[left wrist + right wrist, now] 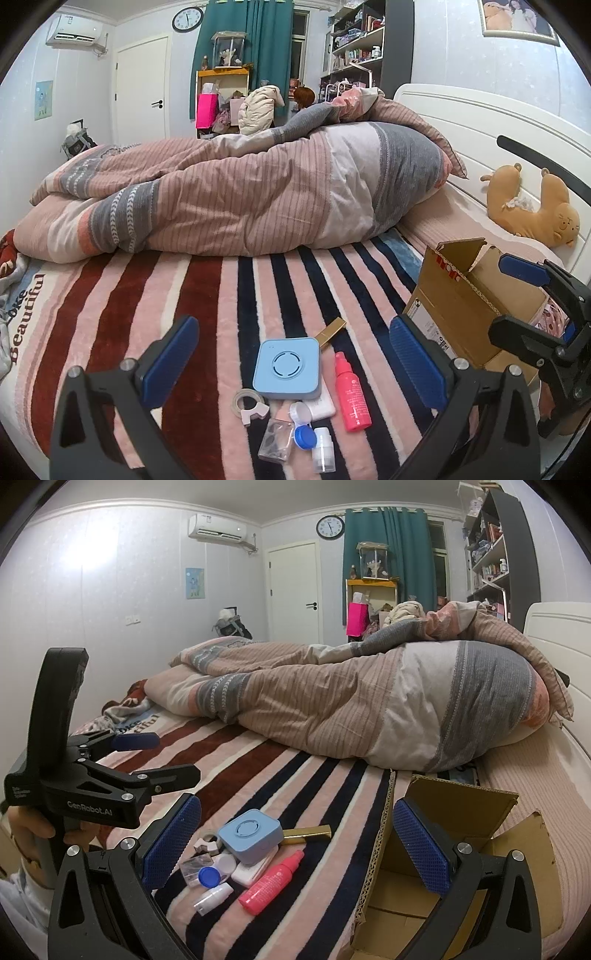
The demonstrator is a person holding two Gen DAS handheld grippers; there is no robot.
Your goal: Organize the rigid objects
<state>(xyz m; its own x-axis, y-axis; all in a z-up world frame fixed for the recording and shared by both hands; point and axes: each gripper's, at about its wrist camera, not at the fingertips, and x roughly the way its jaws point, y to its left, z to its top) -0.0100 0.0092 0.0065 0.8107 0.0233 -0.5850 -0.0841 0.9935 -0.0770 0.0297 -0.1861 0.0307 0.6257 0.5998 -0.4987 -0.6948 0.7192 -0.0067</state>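
Note:
Small items lie in a cluster on the striped blanket: a blue square box (287,368) (248,836), a pink spray bottle (351,393) (272,882), a gold tube (332,331) (306,834), a tape roll (248,402), a contact lens case with a blue cap (302,435) (209,876) and a small white bottle (323,455) (212,897). An open cardboard box (454,295) (443,849) stands to their right. My left gripper (291,365) is open above the cluster. My right gripper (297,845) is open between the cluster and the box, and shows in the left wrist view (532,299).
A rumpled pink and grey duvet (240,195) fills the far half of the bed. A brown plush toy (532,206) leans on the white headboard (480,122). Striped blanket (147,295) stretches left of the cluster. My left gripper body (74,775) stands at the left of the right wrist view.

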